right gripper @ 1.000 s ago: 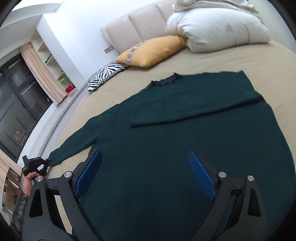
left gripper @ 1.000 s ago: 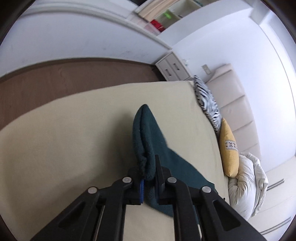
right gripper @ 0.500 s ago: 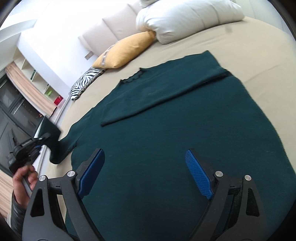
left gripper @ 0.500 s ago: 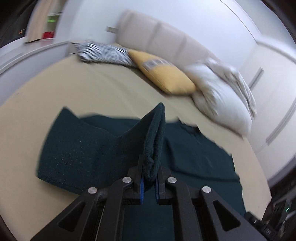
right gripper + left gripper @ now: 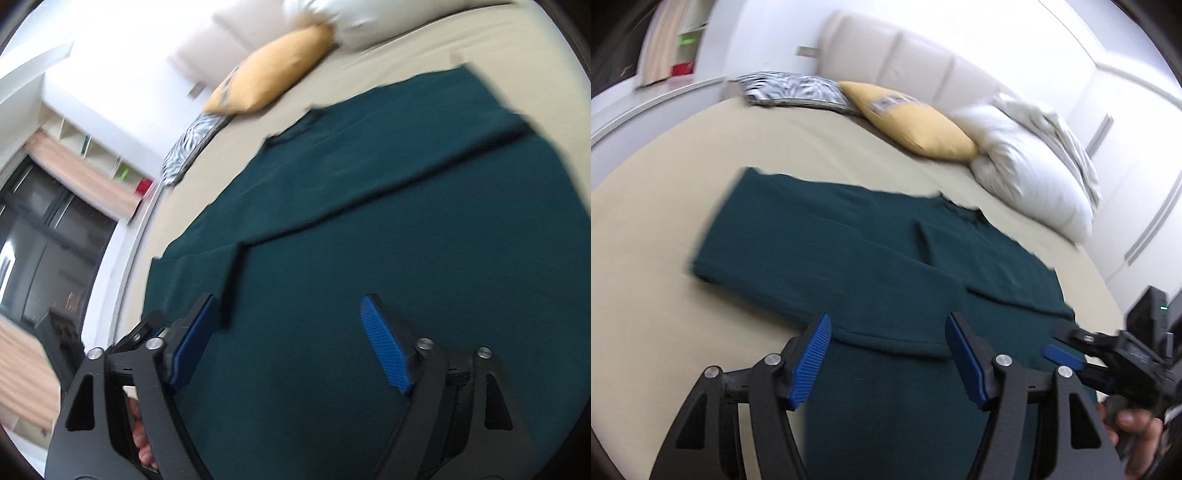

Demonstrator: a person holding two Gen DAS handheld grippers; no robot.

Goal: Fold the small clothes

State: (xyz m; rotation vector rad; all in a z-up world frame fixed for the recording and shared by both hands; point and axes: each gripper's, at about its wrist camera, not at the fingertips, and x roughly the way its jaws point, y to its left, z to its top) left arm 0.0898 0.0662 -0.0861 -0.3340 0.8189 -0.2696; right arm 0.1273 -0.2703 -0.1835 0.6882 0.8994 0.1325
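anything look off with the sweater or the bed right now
Nothing stands out. The sweater lies flat on the bed with both sleeves folded across its body, and the pillows sit at the headboard.

Bright, even daylight; blown-out white wall [image 5: 122, 74]; motion-blurred throughout; fisheye-bent, dark-vignetted at corners; shadows soft.

Bare bed sheet [image 5: 665, 206] lies open left of the flat green sweater [image 5: 849, 251] and beyond it up to the headboard end — there the zebra cushion [image 5: 790, 90], yellow cushion [image 5: 908, 122] and white duvet [image 5: 1030, 166] crowd the edge.
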